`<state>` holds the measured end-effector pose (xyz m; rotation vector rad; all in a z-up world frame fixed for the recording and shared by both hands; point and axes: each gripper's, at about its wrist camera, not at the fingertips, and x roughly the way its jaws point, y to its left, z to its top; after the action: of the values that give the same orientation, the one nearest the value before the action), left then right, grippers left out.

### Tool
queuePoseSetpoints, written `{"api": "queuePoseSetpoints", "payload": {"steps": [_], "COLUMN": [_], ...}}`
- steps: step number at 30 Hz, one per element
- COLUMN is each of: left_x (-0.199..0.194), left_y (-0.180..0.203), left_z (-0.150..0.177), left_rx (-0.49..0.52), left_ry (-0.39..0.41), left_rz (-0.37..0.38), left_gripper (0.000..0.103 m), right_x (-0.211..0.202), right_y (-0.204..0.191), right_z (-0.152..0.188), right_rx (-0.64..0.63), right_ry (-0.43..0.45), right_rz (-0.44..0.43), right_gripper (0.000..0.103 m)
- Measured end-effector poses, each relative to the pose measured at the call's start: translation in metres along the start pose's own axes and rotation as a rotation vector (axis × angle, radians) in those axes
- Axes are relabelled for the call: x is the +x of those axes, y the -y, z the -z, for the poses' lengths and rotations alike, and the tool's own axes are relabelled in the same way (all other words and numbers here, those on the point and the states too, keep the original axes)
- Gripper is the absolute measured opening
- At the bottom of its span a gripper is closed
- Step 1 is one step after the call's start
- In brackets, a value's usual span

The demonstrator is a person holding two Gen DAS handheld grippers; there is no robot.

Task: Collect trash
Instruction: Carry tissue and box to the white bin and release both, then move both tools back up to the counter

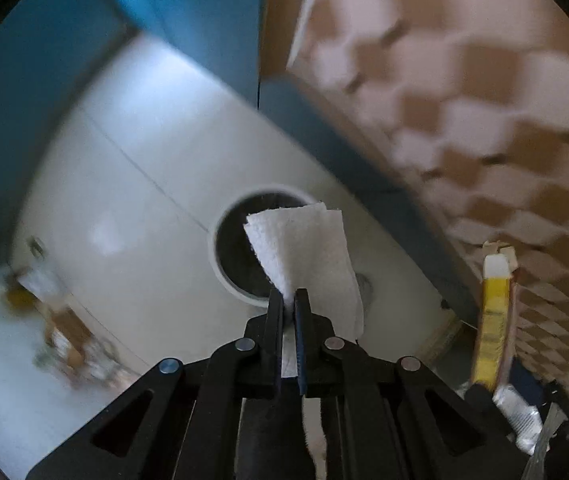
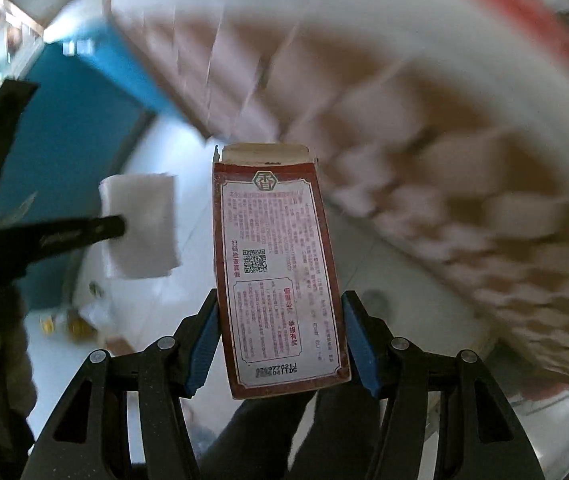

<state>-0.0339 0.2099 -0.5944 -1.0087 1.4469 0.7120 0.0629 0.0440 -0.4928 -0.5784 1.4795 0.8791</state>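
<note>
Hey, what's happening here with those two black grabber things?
A person is picking up trash with a handheld gripper in each hand. The left gripper has its jaws shut on a white paper towel, held above a round bin on the floor. The right gripper has its jaws shut on a red carton. Neither piece is in the bin yet.

We've got the paper towel (image 1: 304, 256) pinched in the left gripper (image 1: 289, 300), hanging above the bin (image 1: 220, 240) on the floor (image 1: 132, 184). The box (image 2: 280, 272) sits between our right gripper (image 2: 280, 344) jaws, just right of the towel.
</note>
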Motion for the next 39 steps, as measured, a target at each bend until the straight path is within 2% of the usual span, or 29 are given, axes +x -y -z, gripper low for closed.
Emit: {"api": "queuePoseSetpoints", "payload": {"steps": [3,6,10,13,15,16,17,19,20,21,26,30,39], "left_x": [0.075,0.141,0.204,0.237,0.244,0.242,0.241,0.234,0.229,0.224,0.182,0.133,0.021], "left_y": [-0.026,-0.04,-0.058,-0.079,-0.089,-0.094,-0.097,-0.104,-0.105,-0.105,-0.101,-0.092,-0.07], "left_z": [-0.006,-0.011,-0.011,-0.009,-0.008,-0.008,-0.006,0.001,0.006,0.01,0.03,0.048,0.065], "left_rx": [-0.041,-0.06,-0.095,-0.123,-0.138,-0.145,-0.149,-0.149,-0.148,-0.145,-0.123,-0.118,-0.134], "left_ry": [-0.077,-0.125,-0.167,-0.183,-0.168,-0.159,-0.145,-0.116,-0.111,-0.103,-0.015,0.054,0.126], "left_rz": [0.042,0.032,0.051,0.051,0.039,0.03,0.016,-0.014,-0.038,-0.056,-0.165,-0.213,-0.197], "left_gripper": [0.003,0.004,0.006,0.01,0.034,0.07,0.098,0.101,0.101,0.101,0.101,0.101,0.101], "right_x": [0.075,0.147,0.245,0.301,0.335,0.348,0.361,0.377,0.38,0.38,0.357,0.322,0.193], "right_y": [-0.013,-0.014,-0.011,-0.007,-0.009,-0.01,-0.013,-0.013,-0.009,-0.01,-0.005,-0.011,-0.023], "right_z": [0.008,0.013,0.022,0.022,0.023,0.021,0.022,0.019,0.018,0.018,0.008,0.001,-0.016], "right_rx": [-0.035,-0.02,0.006,0.016,0.013,0.009,-0.006,-0.024,-0.025,-0.031,-0.073,-0.107,-0.146], "right_ry": [-0.048,-0.109,-0.192,-0.246,-0.285,-0.301,-0.319,-0.339,-0.343,-0.341,-0.291,-0.249,-0.162], "right_rz": [-0.005,-0.011,-0.019,-0.035,-0.041,-0.047,-0.044,-0.032,-0.028,-0.019,0.025,0.078,0.13], "right_gripper": [0.06,0.06,0.06,0.061,0.062,0.062,0.063,0.076,0.093,0.098,0.1,0.103,0.103]}}
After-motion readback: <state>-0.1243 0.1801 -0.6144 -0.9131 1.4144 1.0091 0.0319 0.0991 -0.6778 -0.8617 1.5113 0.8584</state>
